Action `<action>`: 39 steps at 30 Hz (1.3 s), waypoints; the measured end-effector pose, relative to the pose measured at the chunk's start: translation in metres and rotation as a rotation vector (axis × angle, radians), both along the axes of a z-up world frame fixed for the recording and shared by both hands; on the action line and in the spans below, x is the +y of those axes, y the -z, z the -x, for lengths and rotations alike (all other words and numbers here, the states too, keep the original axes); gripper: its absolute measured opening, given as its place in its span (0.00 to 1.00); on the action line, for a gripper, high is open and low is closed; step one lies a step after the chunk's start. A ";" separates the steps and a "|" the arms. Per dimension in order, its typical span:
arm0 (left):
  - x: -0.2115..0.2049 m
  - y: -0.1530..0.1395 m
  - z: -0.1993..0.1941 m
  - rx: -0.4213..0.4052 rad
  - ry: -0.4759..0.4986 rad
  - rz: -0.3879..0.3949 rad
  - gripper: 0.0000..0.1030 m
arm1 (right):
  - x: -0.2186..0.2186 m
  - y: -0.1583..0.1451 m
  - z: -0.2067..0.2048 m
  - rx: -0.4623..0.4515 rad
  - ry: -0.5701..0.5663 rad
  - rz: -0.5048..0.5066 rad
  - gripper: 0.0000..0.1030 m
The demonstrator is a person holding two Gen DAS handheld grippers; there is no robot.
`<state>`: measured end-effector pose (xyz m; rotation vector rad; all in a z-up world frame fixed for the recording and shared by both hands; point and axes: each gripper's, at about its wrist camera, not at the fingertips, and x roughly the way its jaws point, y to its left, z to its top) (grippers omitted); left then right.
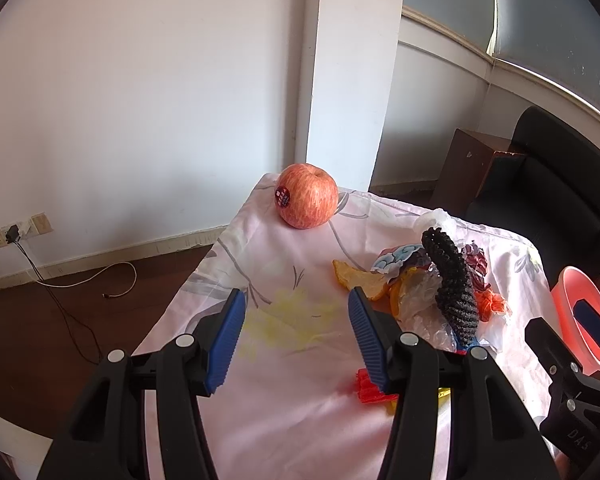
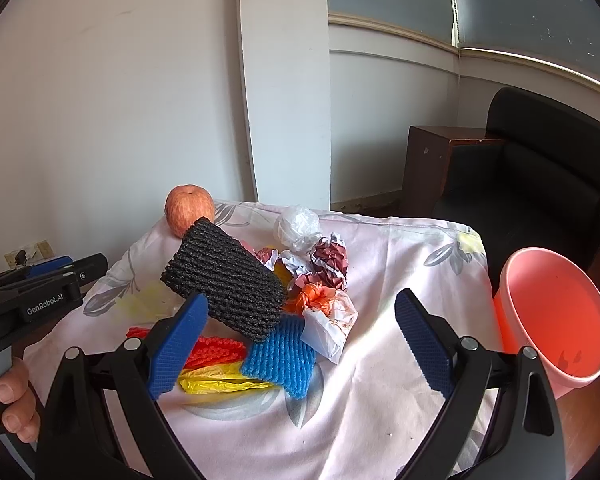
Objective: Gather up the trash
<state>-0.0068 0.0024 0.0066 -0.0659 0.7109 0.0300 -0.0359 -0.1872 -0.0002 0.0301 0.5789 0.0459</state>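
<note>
A trash pile lies on the pink floral tablecloth (image 2: 380, 420): a black foam net (image 2: 224, 280) propped on top, a blue foam net (image 2: 280, 360), a red net (image 2: 216, 350), a yellow bag (image 2: 220, 380), crumpled wrappers (image 2: 328, 260), a clear plastic wad (image 2: 298, 226) and orange peel (image 1: 360, 278). The black net also shows in the left wrist view (image 1: 454, 284). My left gripper (image 1: 296, 344) is open above bare cloth, left of the pile. My right gripper (image 2: 300, 344) is open and empty, hovering over the pile's near side. A pink-orange bin (image 2: 556, 312) stands right of the table.
A red apple (image 1: 308, 194) sits at the table's far left corner. A black sofa (image 2: 540, 168) and a brown cabinet (image 2: 428, 160) stand behind the table to the right. Cables (image 1: 80, 284) lie on the wooden floor to the left.
</note>
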 end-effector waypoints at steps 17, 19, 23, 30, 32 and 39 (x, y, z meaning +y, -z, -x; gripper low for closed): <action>0.001 0.002 0.002 0.002 -0.002 0.005 0.52 | -0.002 -0.001 0.000 -0.006 0.021 -0.001 0.92; 0.001 0.002 0.002 0.002 -0.002 0.005 0.52 | -0.003 -0.001 0.001 -0.008 0.024 -0.001 0.92; 0.001 0.002 0.003 0.002 -0.001 0.007 0.52 | -0.004 -0.002 0.001 -0.010 0.027 -0.001 0.92; 0.000 0.002 0.005 0.005 0.000 0.010 0.52 | -0.006 -0.003 0.002 -0.014 0.031 -0.001 0.92; -0.001 0.001 0.005 0.004 0.003 0.009 0.52 | -0.006 -0.003 0.002 -0.014 0.033 -0.002 0.92; -0.001 0.002 0.002 0.009 0.015 0.012 0.52 | -0.008 -0.003 0.003 -0.016 0.037 -0.006 0.92</action>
